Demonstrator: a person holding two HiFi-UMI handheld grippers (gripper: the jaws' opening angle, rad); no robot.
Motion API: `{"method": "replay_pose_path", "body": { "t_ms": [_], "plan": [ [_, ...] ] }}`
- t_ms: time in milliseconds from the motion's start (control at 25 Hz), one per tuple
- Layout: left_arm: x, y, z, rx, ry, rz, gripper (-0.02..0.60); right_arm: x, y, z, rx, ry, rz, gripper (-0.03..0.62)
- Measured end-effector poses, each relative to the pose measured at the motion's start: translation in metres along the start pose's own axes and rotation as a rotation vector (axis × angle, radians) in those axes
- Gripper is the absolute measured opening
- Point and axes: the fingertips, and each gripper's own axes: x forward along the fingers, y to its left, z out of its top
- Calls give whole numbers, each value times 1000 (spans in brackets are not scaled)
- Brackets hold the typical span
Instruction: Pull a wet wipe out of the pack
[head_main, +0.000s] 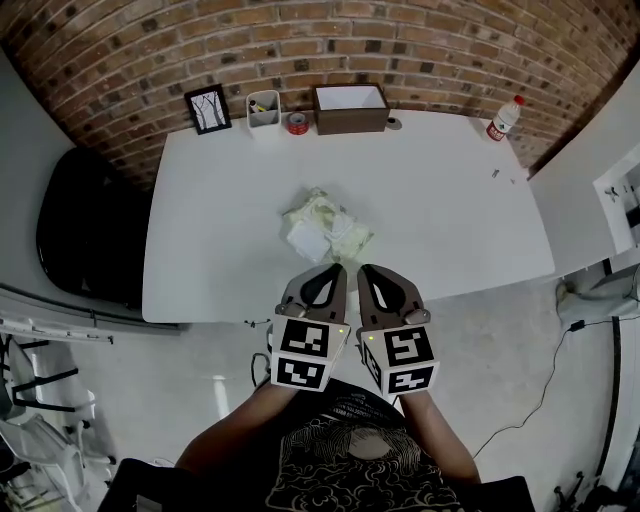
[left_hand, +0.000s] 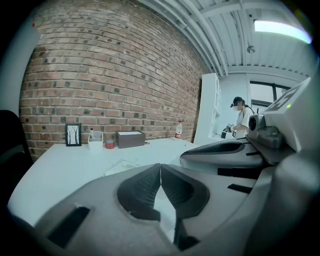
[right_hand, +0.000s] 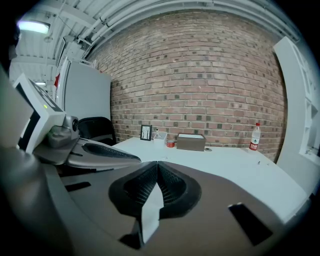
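Observation:
The wet wipe pack (head_main: 325, 227) lies crumpled near the middle of the white table (head_main: 460, 200), pale green and white, with wipe material bunched on top. Both grippers hover side by side over the table's near edge, just short of the pack. My left gripper (head_main: 337, 269) is shut, its jaws meeting at the tips with nothing between them. My right gripper (head_main: 364, 270) is likewise shut and empty. In the left gripper view the pack (left_hand: 121, 165) shows low beyond the left gripper (left_hand: 160, 168). The right gripper (right_hand: 157, 164) view does not show the pack.
Along the far edge by the brick wall stand a framed picture (head_main: 208, 108), a white cup (head_main: 264, 108), a red tape roll (head_main: 297, 123), a brown box (head_main: 350, 107) and a bottle (head_main: 505, 117). A black chair (head_main: 85, 225) sits at the left. A person (left_hand: 242, 112) stands far off.

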Motion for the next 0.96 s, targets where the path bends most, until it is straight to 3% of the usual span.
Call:
{"method": "replay_pose_path", "body": {
  "t_ms": [960],
  "plan": [
    [-16,-10,-9,-12,-8,4,12,-21,8,-5,-1,-33,-5,17]
  ]
}}
